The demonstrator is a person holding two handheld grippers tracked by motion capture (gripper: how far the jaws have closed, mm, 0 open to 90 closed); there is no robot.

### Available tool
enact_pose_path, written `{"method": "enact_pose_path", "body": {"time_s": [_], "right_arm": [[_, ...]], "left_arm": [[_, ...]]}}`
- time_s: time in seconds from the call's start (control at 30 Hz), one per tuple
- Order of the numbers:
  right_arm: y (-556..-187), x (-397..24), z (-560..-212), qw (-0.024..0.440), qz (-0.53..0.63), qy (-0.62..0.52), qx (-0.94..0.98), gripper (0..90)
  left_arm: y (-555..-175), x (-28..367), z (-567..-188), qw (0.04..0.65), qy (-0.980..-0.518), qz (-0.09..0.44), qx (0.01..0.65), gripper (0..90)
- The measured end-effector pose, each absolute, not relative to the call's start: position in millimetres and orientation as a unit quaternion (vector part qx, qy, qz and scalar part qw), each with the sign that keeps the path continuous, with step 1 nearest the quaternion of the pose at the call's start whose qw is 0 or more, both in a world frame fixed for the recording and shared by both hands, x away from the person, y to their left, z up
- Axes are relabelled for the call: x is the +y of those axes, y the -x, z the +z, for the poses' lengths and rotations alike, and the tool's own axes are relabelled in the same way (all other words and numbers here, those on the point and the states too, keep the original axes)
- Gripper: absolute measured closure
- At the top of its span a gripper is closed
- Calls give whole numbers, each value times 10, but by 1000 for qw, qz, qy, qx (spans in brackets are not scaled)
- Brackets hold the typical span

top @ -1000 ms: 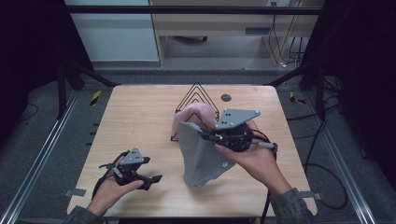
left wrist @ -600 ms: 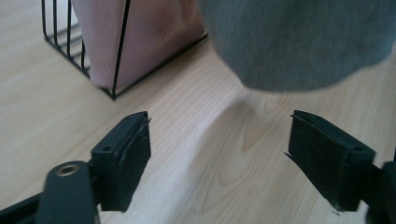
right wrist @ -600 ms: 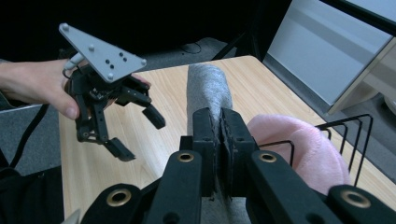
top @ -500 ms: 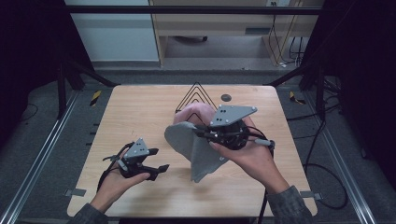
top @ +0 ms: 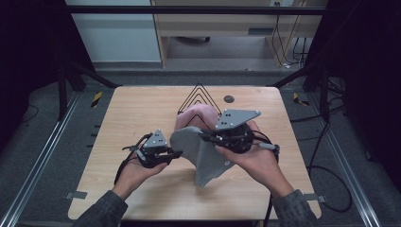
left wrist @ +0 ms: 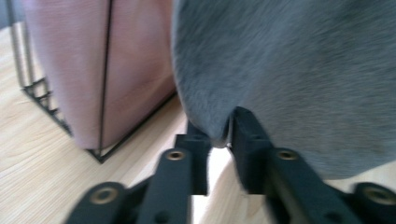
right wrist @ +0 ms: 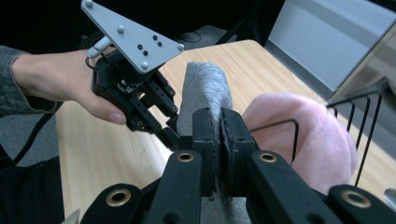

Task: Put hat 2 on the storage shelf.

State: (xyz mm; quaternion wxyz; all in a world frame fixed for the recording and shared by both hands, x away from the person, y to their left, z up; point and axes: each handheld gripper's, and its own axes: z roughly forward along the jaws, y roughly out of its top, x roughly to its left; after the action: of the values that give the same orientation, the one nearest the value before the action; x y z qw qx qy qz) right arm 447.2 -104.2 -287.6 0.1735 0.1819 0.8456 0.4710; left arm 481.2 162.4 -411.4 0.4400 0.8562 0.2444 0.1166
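Observation:
A grey knitted cloth [top: 208, 163] hangs in mid-table, and my right gripper [top: 204, 137] is shut on its upper edge. In the right gripper view the jaws [right wrist: 219, 121] pinch a grey fold [right wrist: 205, 88]. My left gripper [top: 177, 152] sits at the cloth's left edge. In the left gripper view its jaws [left wrist: 218, 135] stand slightly apart, with the lower edge of the grey cloth [left wrist: 303, 70] just between the tips. Behind it, a pink knitted hat [top: 196, 118] sits on a black wire rack [top: 198, 92].
A small dark round thing [top: 229, 99] lies near the far edge of the wooden table [top: 137, 109]. The wire rack [left wrist: 37, 88] with the pink hat [left wrist: 135, 70] stands close to the left of my left jaws. Metal rails run along both sides of the table.
My left gripper has moved right and forward, from the near left of the table to the grey cloth's edge. The right gripper has shifted the held cloth slightly left.

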Motion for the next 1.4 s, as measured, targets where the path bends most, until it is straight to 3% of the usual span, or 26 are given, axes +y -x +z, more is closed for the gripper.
{"method": "enact_pose_path", "body": {"time_s": [0.13, 0.5, 1.03, 1.4], "right_arm": [[-4552, -1174, -2959, 164, 473, -208, 840, 858], [-4669, -1444, -2972, 159, 488, -258, 818, 857], [-4826, -1570, -2358, 167, 515, -251, 802, 857], [-4952, -1542, -2174, 161, 534, -256, 789, 858]], "left_arm": [[-4818, 1558, -3947, 434, -861, 110, 243, 864], [-4761, 1580, -3375, 420, -873, 115, 219, 870], [-4953, 1576, -2478, 442, -868, 128, 187, 874], [-5080, 1606, -2263, 451, -862, 138, 185, 875]]}}
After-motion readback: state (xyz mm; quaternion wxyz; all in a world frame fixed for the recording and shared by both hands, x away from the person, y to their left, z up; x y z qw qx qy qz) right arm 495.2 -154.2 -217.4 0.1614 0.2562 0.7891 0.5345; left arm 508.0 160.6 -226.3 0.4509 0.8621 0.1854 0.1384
